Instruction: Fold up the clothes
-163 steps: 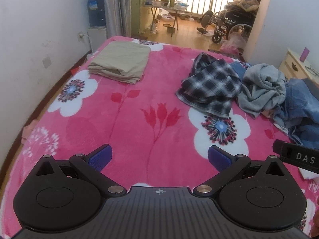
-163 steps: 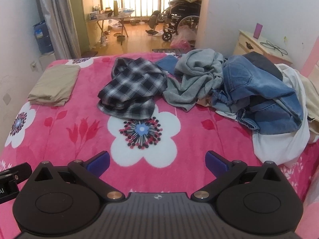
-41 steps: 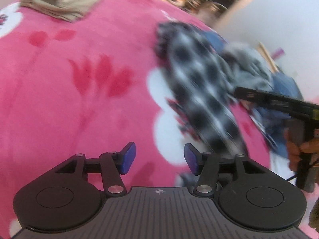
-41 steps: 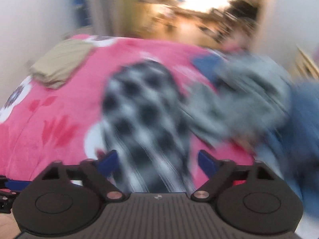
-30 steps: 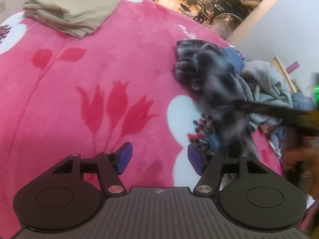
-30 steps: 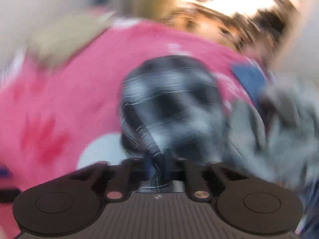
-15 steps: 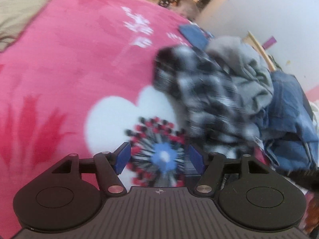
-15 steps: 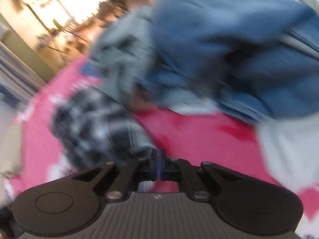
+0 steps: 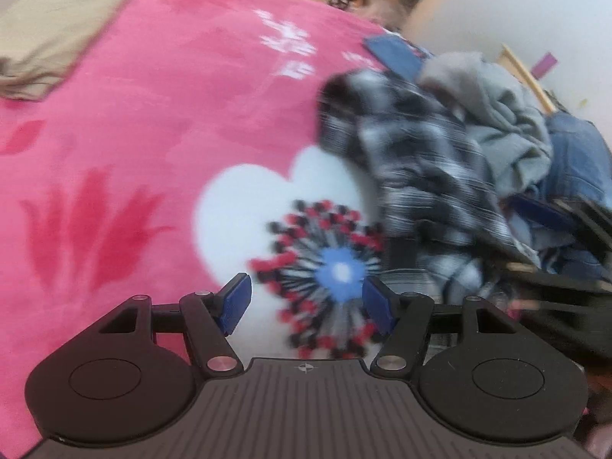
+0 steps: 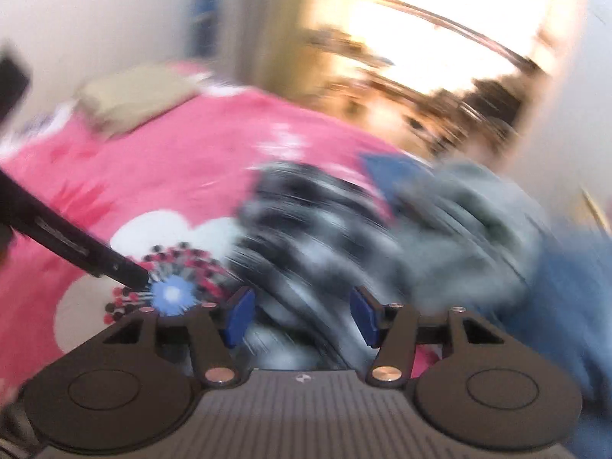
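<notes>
Plaid shirt crumpled on the pink blanket, beside the grey garment, my right gripper just over it, jaws opening, pads not pressing the cloth, my left gripper open above the white flower print, folded beige cloth far off.

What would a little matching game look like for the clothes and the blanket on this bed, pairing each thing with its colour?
Things:
1. folded cloth
2. checked shirt
3. sweatshirt
4. blanket

Colours:
A. grey
B. pink with white flowers
C. beige
D. black and white

Pairs: 1-C, 2-D, 3-A, 4-B
</notes>
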